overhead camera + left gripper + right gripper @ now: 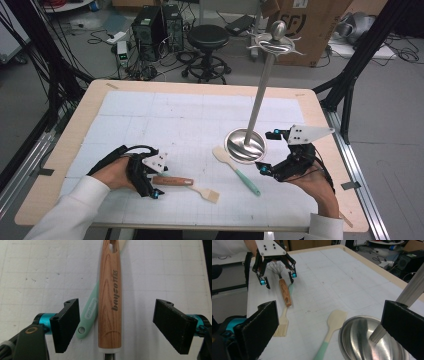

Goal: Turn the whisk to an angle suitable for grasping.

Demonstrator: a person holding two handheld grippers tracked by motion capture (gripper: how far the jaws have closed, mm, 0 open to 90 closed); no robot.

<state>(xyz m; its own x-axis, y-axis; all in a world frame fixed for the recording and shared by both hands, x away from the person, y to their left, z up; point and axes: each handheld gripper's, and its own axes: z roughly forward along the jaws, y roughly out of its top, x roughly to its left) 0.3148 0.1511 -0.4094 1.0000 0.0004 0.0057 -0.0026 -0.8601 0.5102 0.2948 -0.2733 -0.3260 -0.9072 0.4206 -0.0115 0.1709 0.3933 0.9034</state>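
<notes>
Whisk (109,302) with printed wood-grain handle, left gripper (120,325) fingers apart around it, right gripper (332,332) fingers apart.

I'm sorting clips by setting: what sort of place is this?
Probably a lab or workshop rigged for recording, not a kitchen. Computer towers and loose cables sit on the floor behind the table, with a stool and a cardboard box.

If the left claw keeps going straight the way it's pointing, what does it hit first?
Most likely the wooden whisk handle, which lies centred between the open left claw; the pads look clear of it, though depth is unclear.
</notes>
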